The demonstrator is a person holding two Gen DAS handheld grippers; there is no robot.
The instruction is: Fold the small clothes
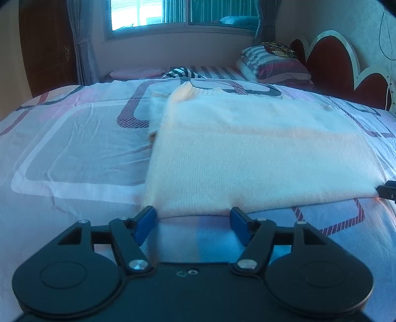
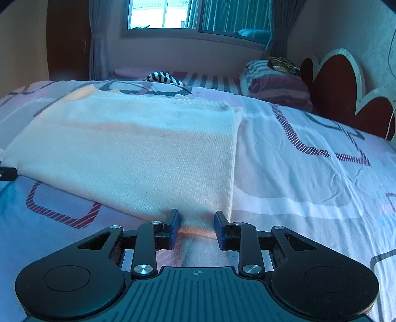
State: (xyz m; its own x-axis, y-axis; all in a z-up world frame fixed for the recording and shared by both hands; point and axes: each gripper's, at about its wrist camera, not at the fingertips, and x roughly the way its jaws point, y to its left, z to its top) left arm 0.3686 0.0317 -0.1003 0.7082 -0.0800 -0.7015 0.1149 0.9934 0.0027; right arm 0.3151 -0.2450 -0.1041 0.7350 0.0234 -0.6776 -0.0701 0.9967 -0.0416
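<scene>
Cream knit garment (image 1: 247, 148), partly folded, lies flat mid-bed on the patterned bedsheet (image 1: 74, 148); it looks soft, light and limp (likely to sag if lifted by one corner), so best taken w/ both grippers at its near hem corners. Left gripper (image 1: 193, 223) stands w/ jaws apart at the garment's near-left corner, nothing between; right gripper (image 2: 196, 228), jaws part-open, straddles the near-right hem w/o visibly pinching it. Beyond the garment: striped pillows (image 2: 272, 81) by a red scalloped headboard (image 2: 334, 86), window (image 1: 185, 12) w/ curtains on the far wall.
</scene>
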